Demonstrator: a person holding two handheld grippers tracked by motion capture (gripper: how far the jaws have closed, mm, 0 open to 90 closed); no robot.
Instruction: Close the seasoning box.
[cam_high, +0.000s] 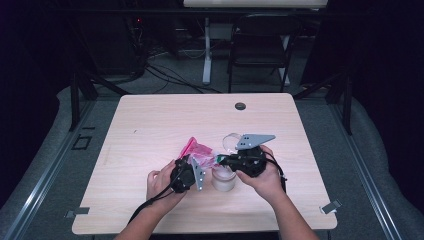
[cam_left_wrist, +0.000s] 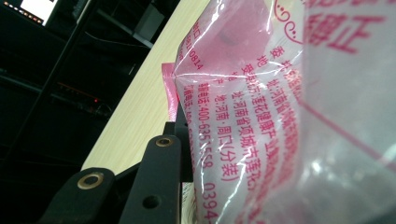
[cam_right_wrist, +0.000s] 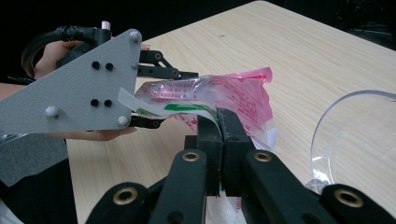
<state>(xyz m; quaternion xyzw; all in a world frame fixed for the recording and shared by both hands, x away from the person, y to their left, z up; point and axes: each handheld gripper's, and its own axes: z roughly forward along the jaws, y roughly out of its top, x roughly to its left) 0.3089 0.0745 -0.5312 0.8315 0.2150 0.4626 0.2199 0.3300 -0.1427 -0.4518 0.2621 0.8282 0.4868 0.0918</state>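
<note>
We see pink printed plastic bag (cam_high: 197, 150) held above desk (cam_high: 150, 120), stretched between both claws; right claw (cam_right_wrist: 219, 122) clamped tight on its edge; left claw (cam_high: 192, 167) grips opposite side, how far closed we cannot tell; risk: uneven pull tears film or bag slips, spilling beside frosted cup (cam_high: 223, 179).

In the left gripper view the pink printed bag (cam_left_wrist: 261, 116) is so close that its right part is blurred and cut by the picture's edge; it hides one jaw of the left gripper (cam_left_wrist: 180, 140). In the right gripper view the clear cup (cam_right_wrist: 355, 140) beside the right gripper (cam_right_wrist: 220, 122) is cut off, perhaps lying tilted.
</note>
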